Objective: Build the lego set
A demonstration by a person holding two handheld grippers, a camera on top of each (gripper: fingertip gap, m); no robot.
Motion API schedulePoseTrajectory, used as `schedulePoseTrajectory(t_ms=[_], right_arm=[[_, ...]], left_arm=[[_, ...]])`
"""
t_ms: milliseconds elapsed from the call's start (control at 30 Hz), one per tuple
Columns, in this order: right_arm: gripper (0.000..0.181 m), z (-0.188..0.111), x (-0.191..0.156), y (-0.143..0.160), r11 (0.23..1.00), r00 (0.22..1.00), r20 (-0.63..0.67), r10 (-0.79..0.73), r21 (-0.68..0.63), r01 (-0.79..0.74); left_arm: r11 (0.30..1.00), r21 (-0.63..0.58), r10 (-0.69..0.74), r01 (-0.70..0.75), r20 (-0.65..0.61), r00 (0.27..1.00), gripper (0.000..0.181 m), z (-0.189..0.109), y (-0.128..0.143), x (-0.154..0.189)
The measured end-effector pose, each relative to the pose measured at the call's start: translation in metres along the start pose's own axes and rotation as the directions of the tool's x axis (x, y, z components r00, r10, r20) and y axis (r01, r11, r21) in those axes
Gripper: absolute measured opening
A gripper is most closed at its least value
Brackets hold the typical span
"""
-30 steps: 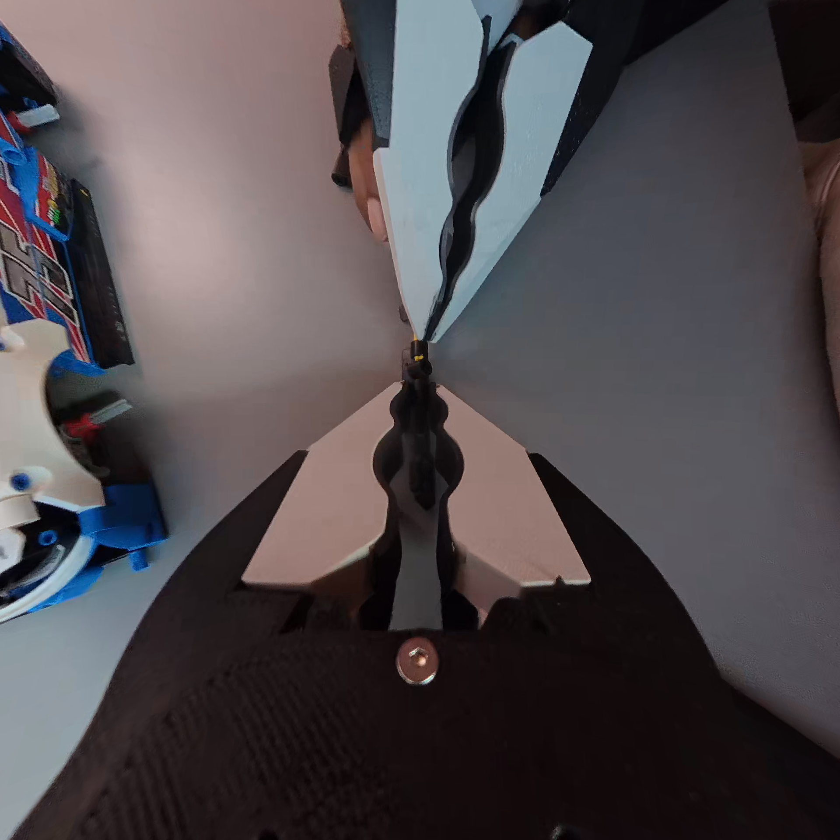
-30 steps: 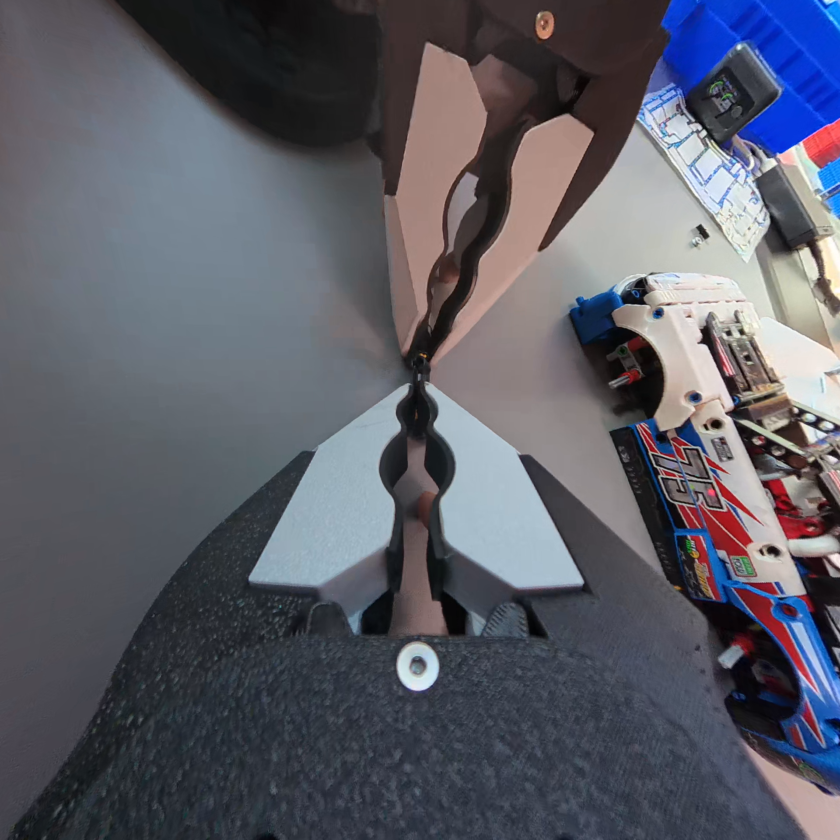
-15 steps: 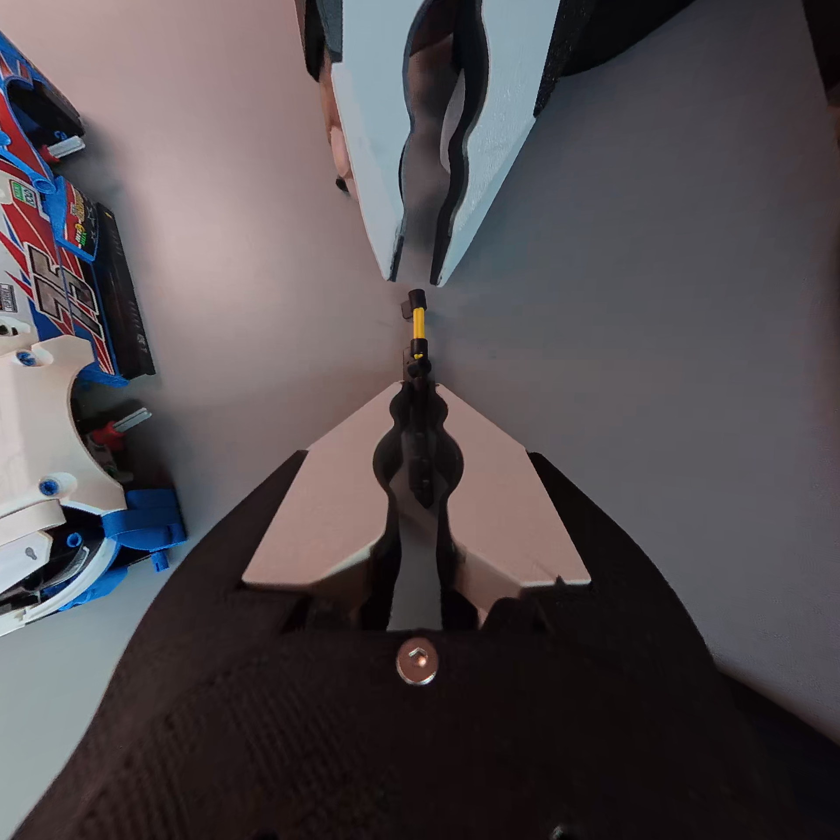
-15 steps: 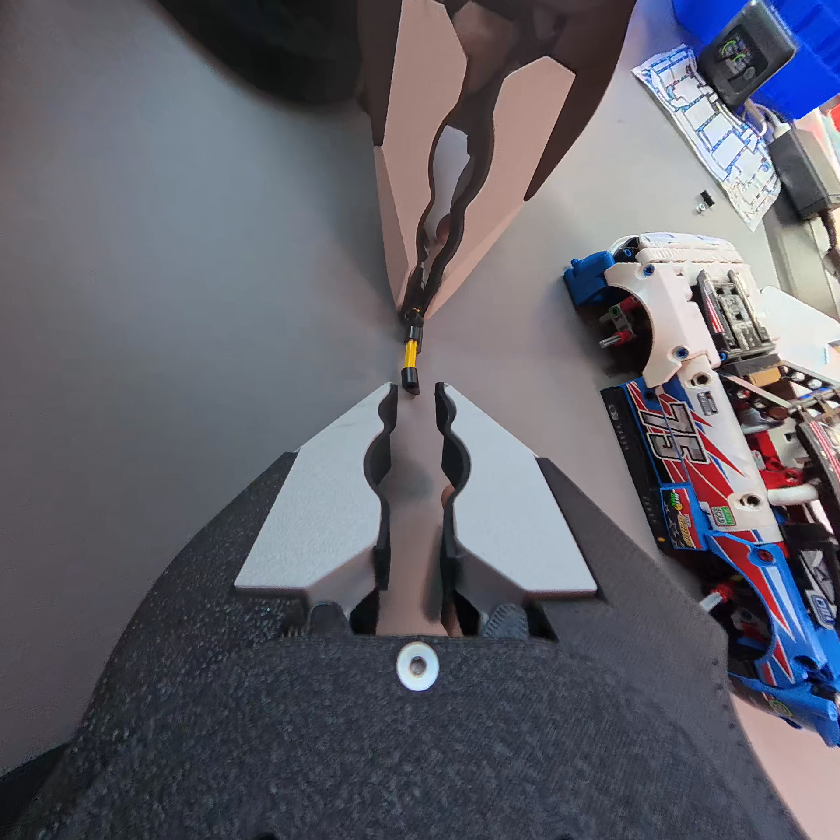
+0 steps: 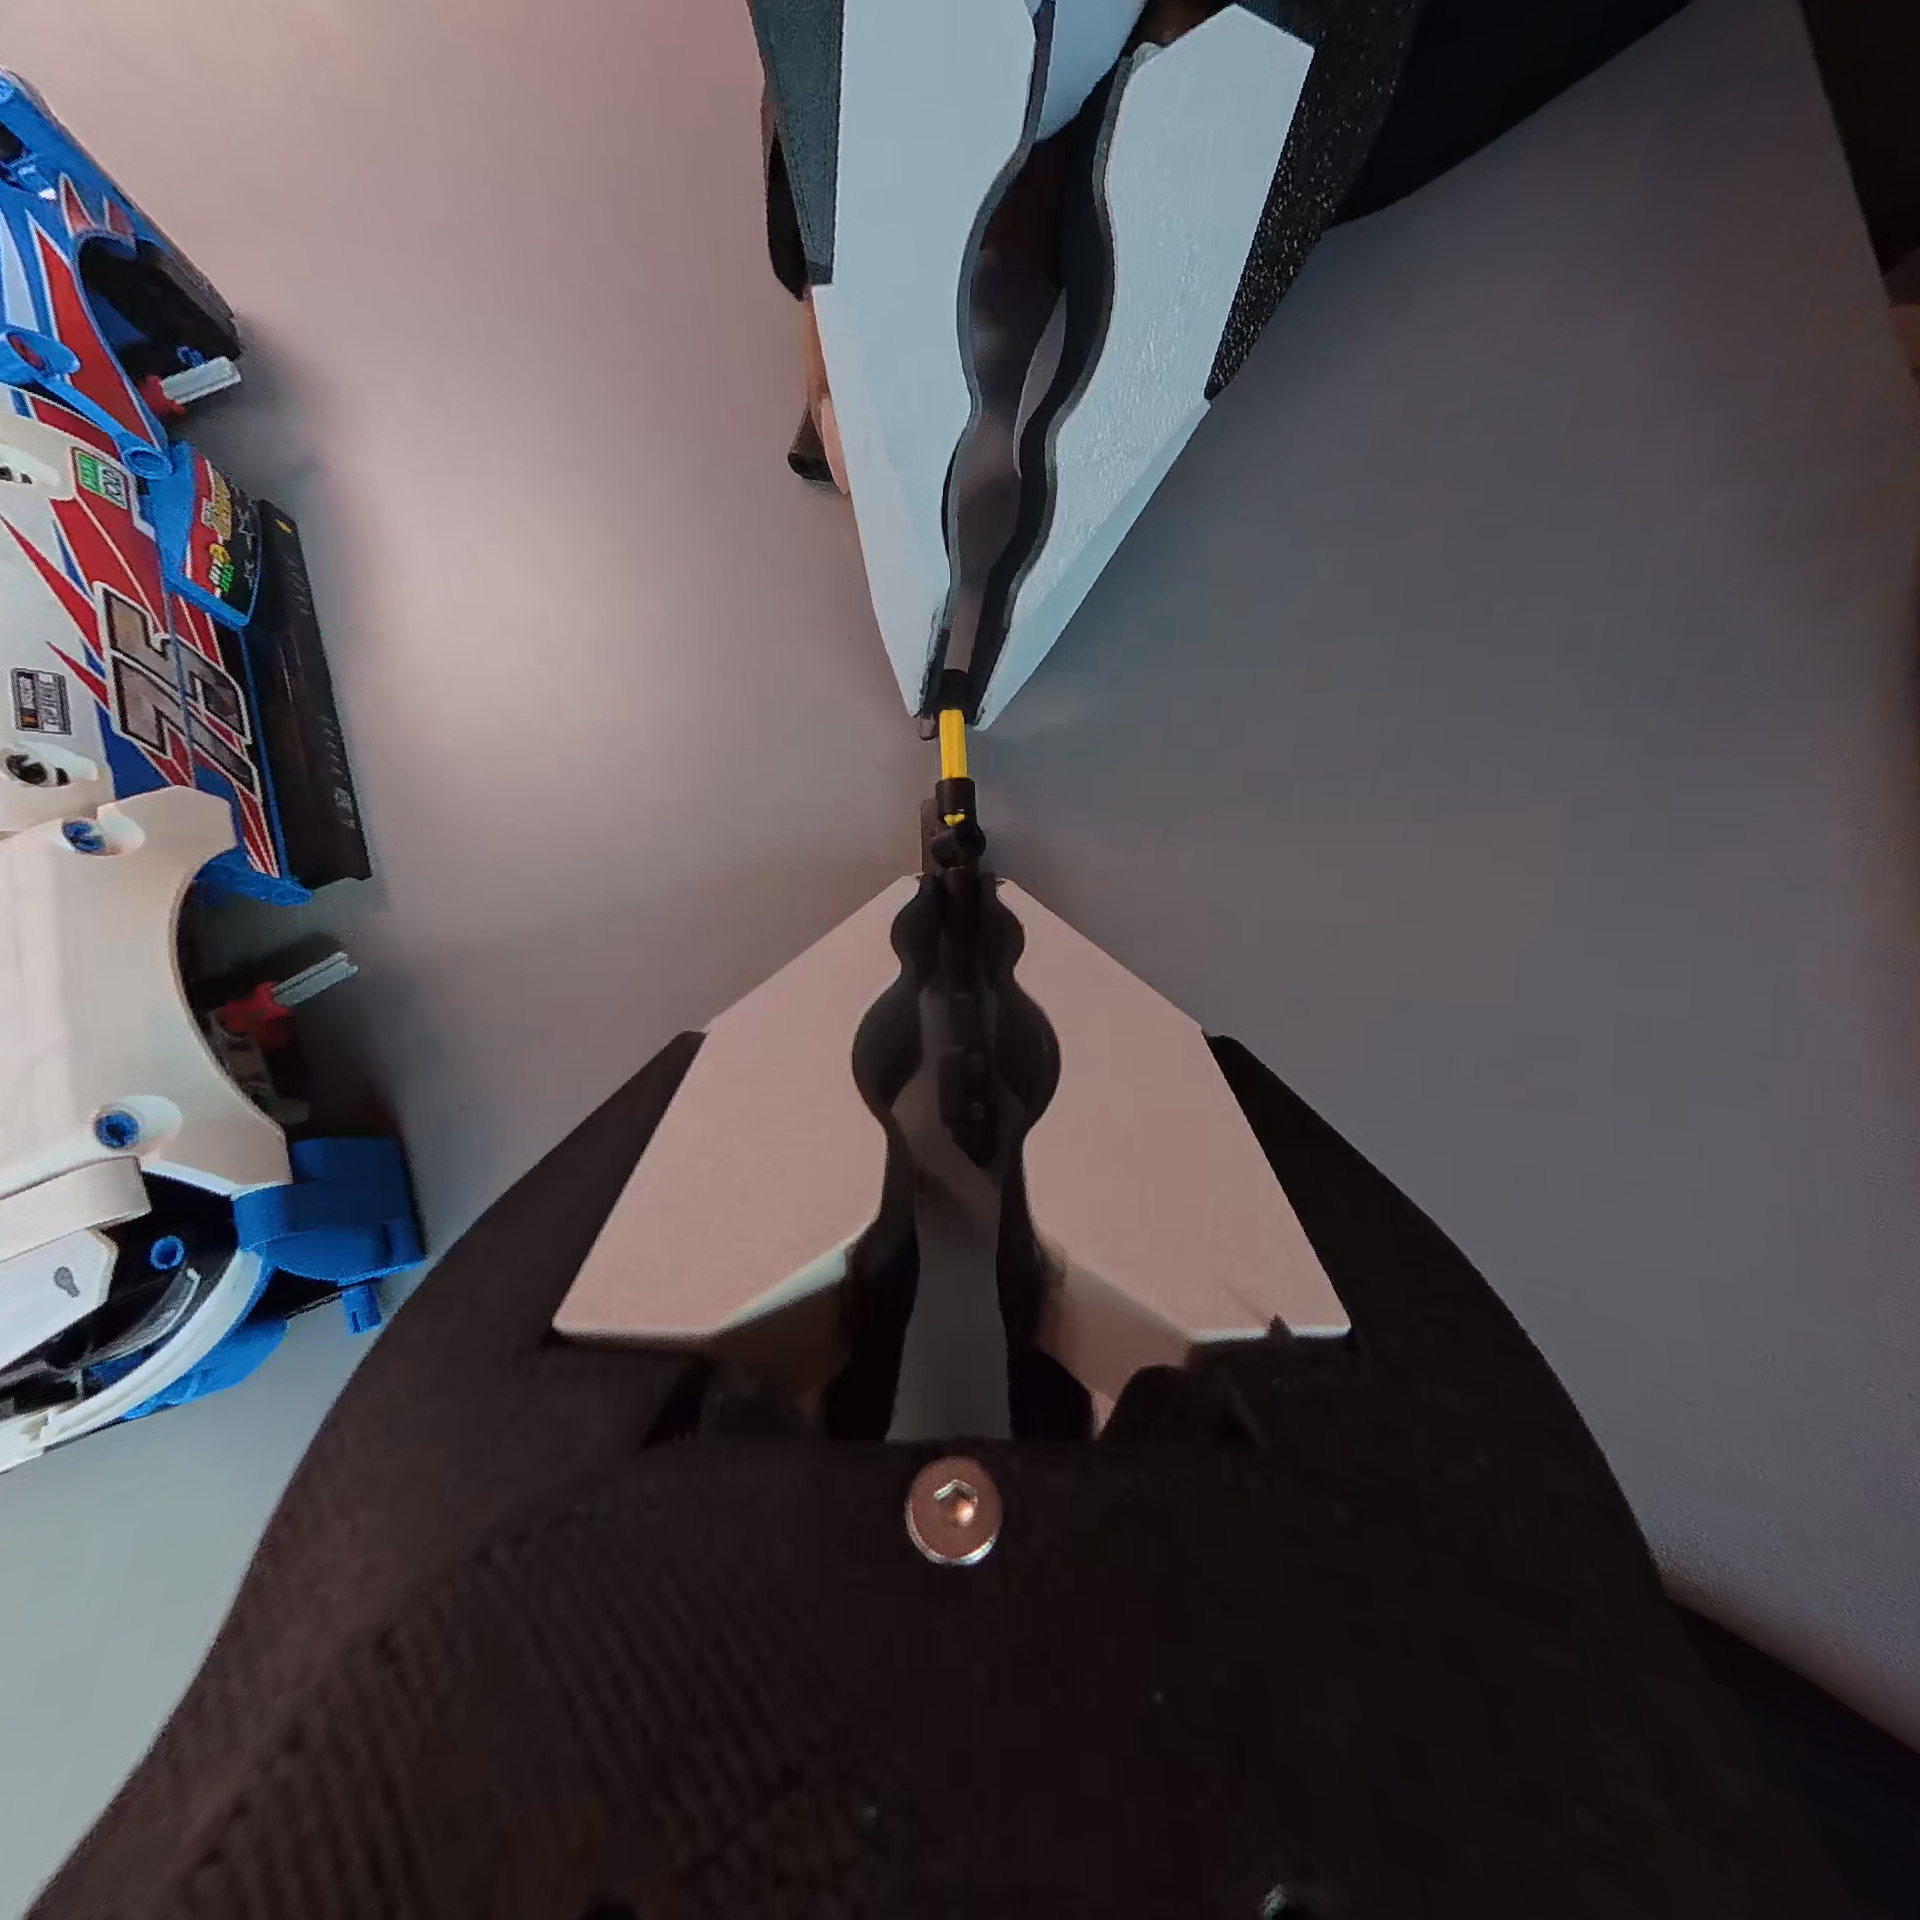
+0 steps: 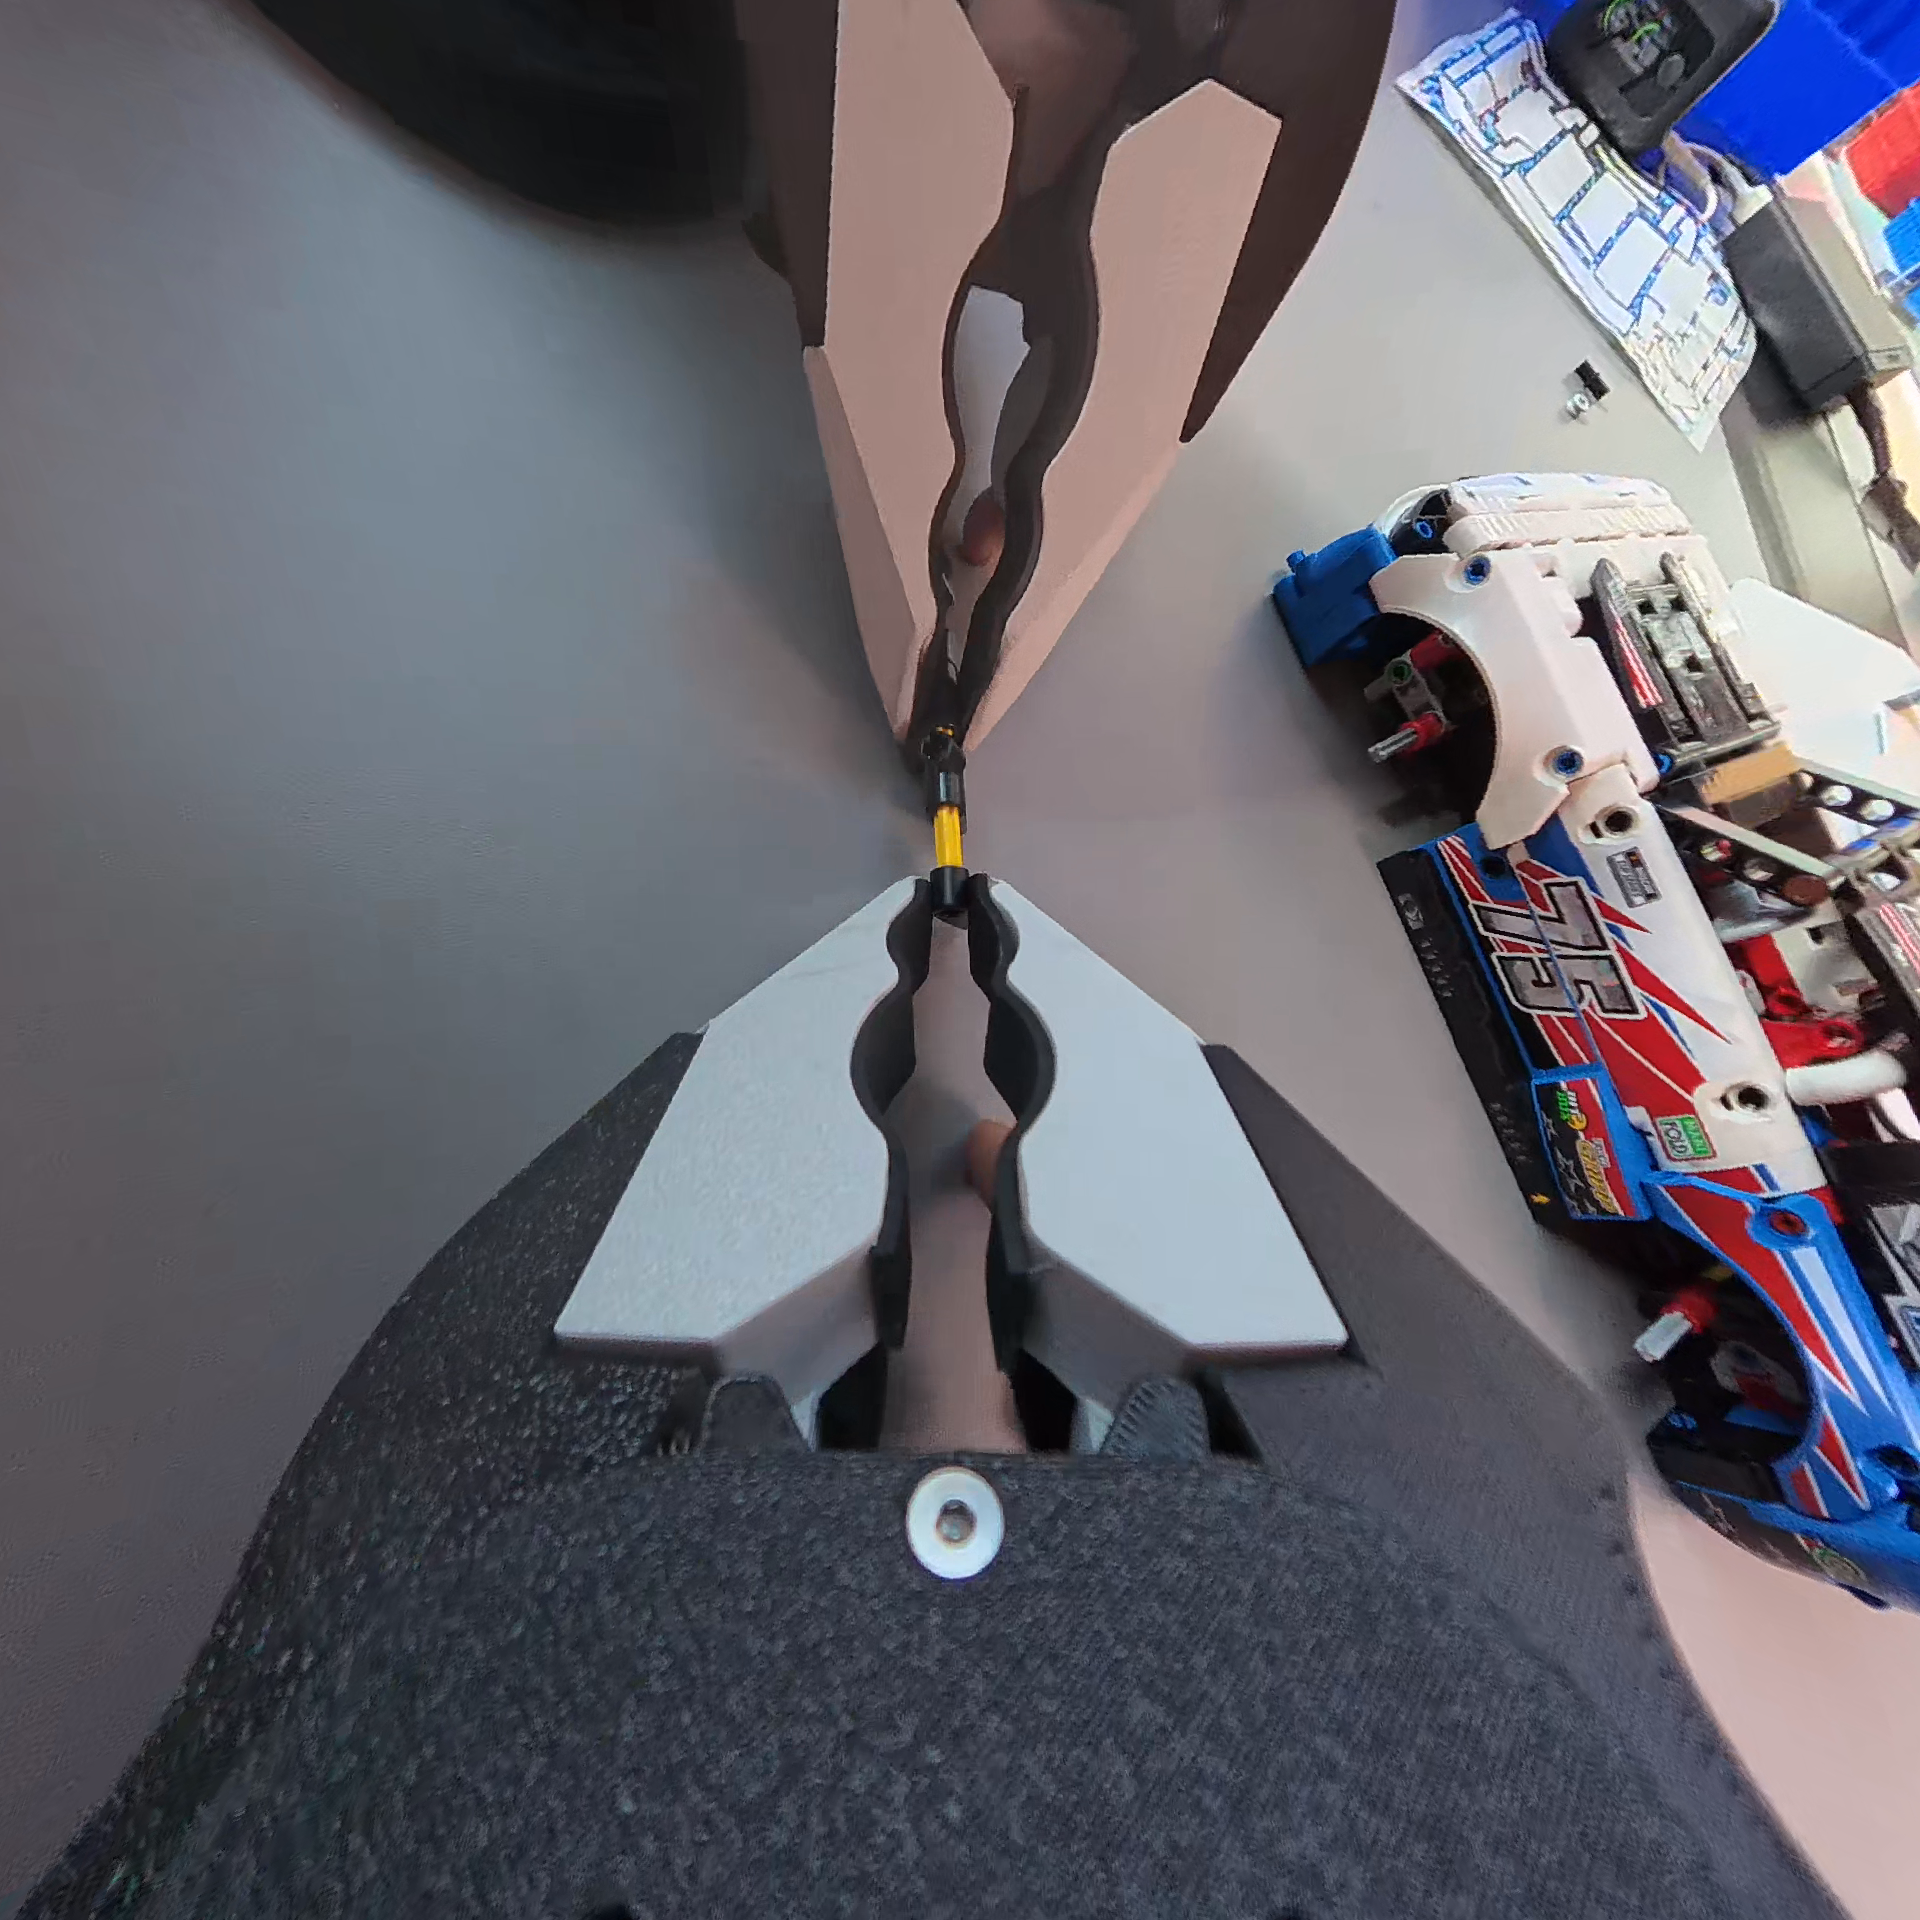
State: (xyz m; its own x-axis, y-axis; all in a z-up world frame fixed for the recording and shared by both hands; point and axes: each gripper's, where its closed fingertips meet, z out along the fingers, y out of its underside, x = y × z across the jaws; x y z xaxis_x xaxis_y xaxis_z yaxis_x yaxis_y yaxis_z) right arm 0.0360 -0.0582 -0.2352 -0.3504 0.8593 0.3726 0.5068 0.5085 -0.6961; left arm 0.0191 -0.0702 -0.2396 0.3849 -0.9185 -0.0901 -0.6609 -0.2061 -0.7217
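- Left wrist view, left edge: the part-built lego car (image 5: 156, 831) lies on the table (image 5: 1507, 831), well apart from both tools.
- Centre: left gripper (image 5: 951, 883), jaws closed on the black piece (image 5: 961, 1039).
- Above: right gripper (image 5: 951, 707), jaws clamped on the yellow axle (image 5: 950, 753) end cap.
- Risk: off-line pressure may bend the axle or eject it.

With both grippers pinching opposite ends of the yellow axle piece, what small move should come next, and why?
Probably press the right gripper straight toward the left gripper, seating the black bush further along the yellow axle. Both grippers grip the assembly's ends in line above the grey table, and bare yellow shaft shows between them.
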Motion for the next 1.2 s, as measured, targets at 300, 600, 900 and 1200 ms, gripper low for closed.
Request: schedulePoseTrajectory(t_ms=[300, 600, 900, 1200], right_arm=[[0.004, 0.004, -0.004, -0.004, 1.0, 1.0, -0.004, -0.002, -0.031, 0.002], [0.004, 0.007, -0.004, -0.005, 0.999, 1.0, 0.0, 0.004, -0.037, -0.004], [0.024, -0.042, 0.022, 0.005, 0.973, 0.97, 0.079, 0.231, 0.006, -0.232], [0.024, -0.063, 0.027, 0.069, 0.924, 0.937, 0.042, 0.346, -0.189, -0.333]], left_arm=[[1.0, 0.009, 0.006, -0.006, 0.007, 1.0, 0.005, 0.003, -0.003, 0.003], [1.0, 0.014, -0.006, 0.006, -0.018, 1.0, 0.005, 0.003, -0.004, 0.003], [0.96, 0.07, -0.256, 0.273, -0.183, 0.949, 0.006, -0.013, -0.006, 0.0], [0.935, 0.078, -0.316, 0.345, -0.254, 0.914, 0.006, -0.013, -0.008, 0.004]])
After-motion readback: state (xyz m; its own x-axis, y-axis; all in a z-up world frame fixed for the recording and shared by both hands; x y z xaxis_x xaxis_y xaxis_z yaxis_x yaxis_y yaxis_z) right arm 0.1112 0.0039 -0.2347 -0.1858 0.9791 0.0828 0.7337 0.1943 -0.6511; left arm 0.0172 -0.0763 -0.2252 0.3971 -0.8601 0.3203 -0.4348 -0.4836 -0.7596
